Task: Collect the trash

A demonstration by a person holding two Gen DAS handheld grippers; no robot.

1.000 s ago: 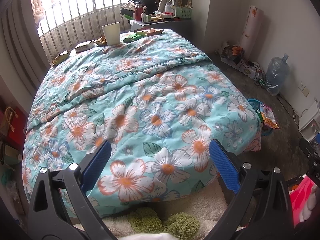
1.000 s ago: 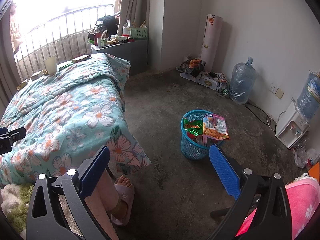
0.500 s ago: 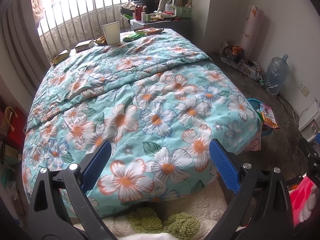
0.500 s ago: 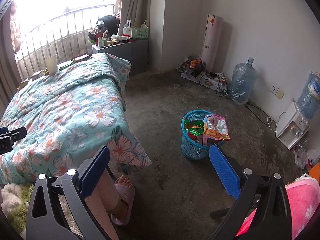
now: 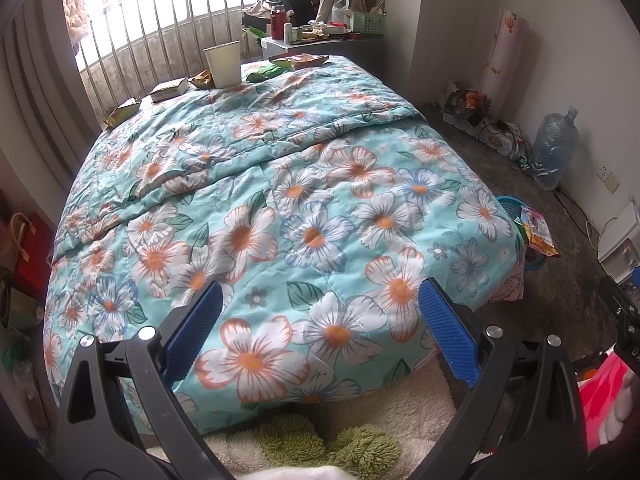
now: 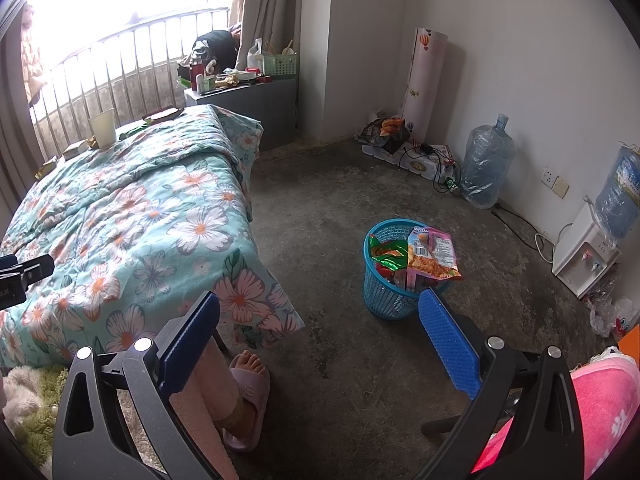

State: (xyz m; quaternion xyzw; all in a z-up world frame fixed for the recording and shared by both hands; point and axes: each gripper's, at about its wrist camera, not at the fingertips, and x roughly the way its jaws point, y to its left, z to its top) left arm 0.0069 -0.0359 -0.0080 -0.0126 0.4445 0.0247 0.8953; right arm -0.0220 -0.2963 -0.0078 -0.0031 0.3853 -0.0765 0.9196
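A blue mesh basket (image 6: 386, 300) stands on the concrete floor beside the bed, stuffed with snack wrappers (image 6: 432, 258); its rim (image 5: 510, 204) peeks past the bed corner in the left wrist view. At the bed's far end lie a paper cup (image 5: 223, 64), several snack packets (image 5: 168, 90) and green wrappers (image 5: 262, 75). My left gripper (image 5: 318, 320) is open over the bed's near edge, holding nothing. My right gripper (image 6: 320, 324) is open above the floor, left of and nearer than the basket.
The floral quilt (image 5: 280, 208) covers the bed. A person's foot in a slipper (image 6: 246, 384) stands by the bed corner. A cluttered grey cabinet (image 6: 248, 100), water bottle (image 6: 486, 164), cables (image 6: 432, 160) and a water dispenser (image 6: 588, 256) line the walls.
Both views have crept very slightly forward; nothing was picked up or released, and both grippers stay open.
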